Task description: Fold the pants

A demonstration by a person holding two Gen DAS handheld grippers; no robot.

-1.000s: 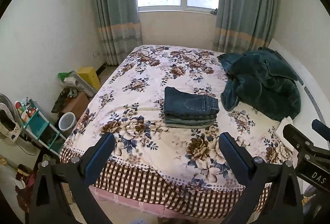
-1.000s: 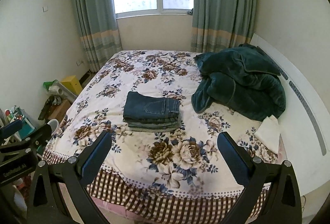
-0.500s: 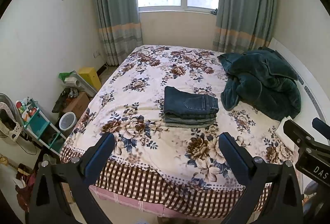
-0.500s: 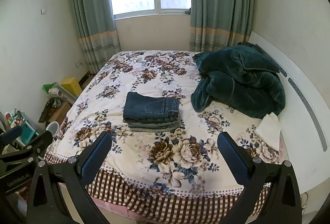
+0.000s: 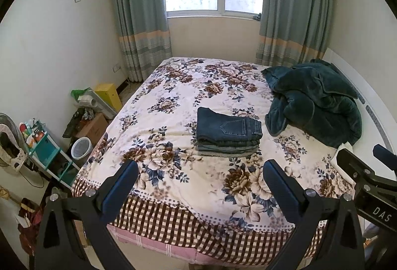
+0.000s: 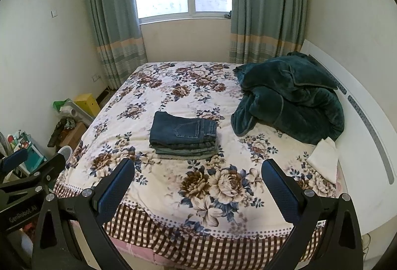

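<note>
A stack of folded pants, dark blue jeans on top [image 5: 228, 132] [image 6: 183, 135], lies in the middle of the floral bedspread [image 5: 173, 106] [image 6: 158, 86]. My left gripper [image 5: 201, 186] is open and empty, held before the foot of the bed, well short of the stack. My right gripper [image 6: 198, 183] is open and empty too, at the same distance. The right gripper also shows at the right edge of the left wrist view [image 5: 367, 178], and the left gripper at the left edge of the right wrist view [image 6: 27, 175].
A crumpled dark green blanket [image 5: 315, 98] [image 6: 290, 96] lies at the bed's right side by the white headboard [image 6: 367, 121]. A white cloth [image 6: 323, 154] lies below it. Boxes, a bin [image 5: 81, 147] and a teal shelf [image 5: 47, 153] crowd the floor at left.
Both grippers have drifted slightly back and up from the bed; the view is a little wider. The stack and blanket have not moved.
</note>
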